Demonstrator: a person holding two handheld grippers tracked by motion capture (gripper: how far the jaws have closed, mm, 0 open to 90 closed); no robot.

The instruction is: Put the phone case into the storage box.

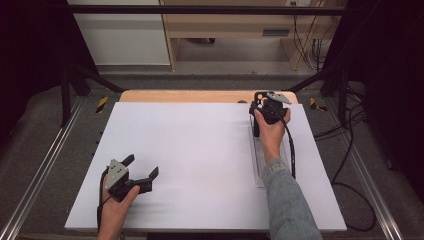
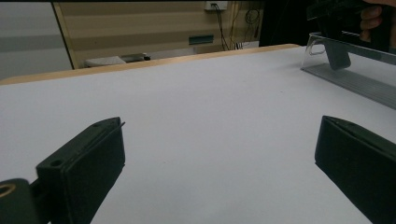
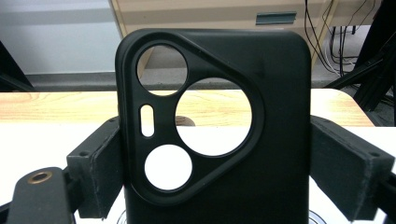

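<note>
Standing by the white table (image 1: 200, 165), I see the left gripper (image 1: 145, 167) at about eight o'clock on the board, resting low in the person's left hand (image 1: 114, 207), its jaws spread wide with nothing between them. Over at roughly two o'clock, the right gripper (image 1: 260, 102) hangs above a clear plastic tray (image 1: 260, 165), its jaws clamped on the two sides of a black phone case (image 3: 210, 130). The case stands upright, its camera cutouts facing the gripper's camera.
</note>
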